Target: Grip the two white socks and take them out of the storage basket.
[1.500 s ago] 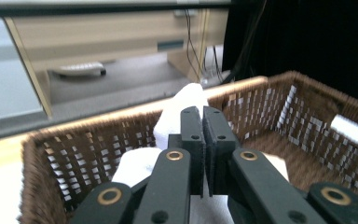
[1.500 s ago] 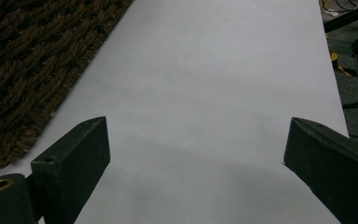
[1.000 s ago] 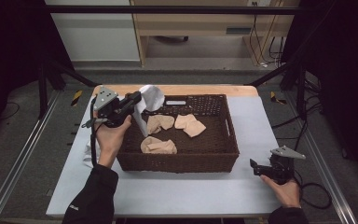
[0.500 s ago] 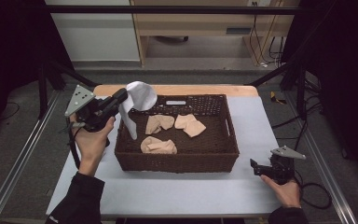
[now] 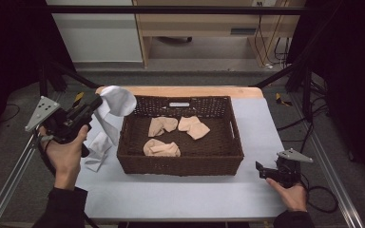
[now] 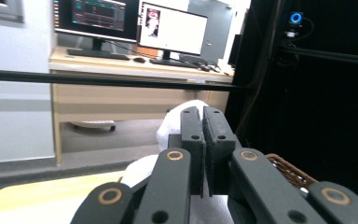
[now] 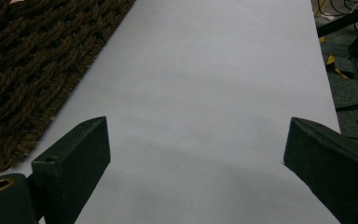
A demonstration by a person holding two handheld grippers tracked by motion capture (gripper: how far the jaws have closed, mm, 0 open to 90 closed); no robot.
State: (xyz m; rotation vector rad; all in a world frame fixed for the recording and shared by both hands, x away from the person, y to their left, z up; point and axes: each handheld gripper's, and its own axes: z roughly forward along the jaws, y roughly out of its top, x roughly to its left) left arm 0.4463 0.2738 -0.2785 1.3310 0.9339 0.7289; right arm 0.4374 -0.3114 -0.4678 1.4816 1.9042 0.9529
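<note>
My left gripper [image 5: 96, 100] is clenched on a long white cloth [image 5: 108, 118], which hangs down just outside the left wall of the dark brown woven basket [image 5: 180, 161]. The cloth's long axis is nearly vertical, its lower end on the pale grey table [image 5: 180, 194]. My right gripper [image 5: 259, 169] rests with jaws wide apart and empty, well apart beyond the basket.

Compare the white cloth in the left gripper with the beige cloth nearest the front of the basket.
The white cloth hangs in the air outside the basket, clamped in the shut left gripper; the beige cloth lies loose on the basket floor, untouched. The white cloth trails down in a long strip toward the table; the beige cloth is bunched into a small heap. They differ in colour, white against beige. Both are soft, crumpled fabric.
</note>
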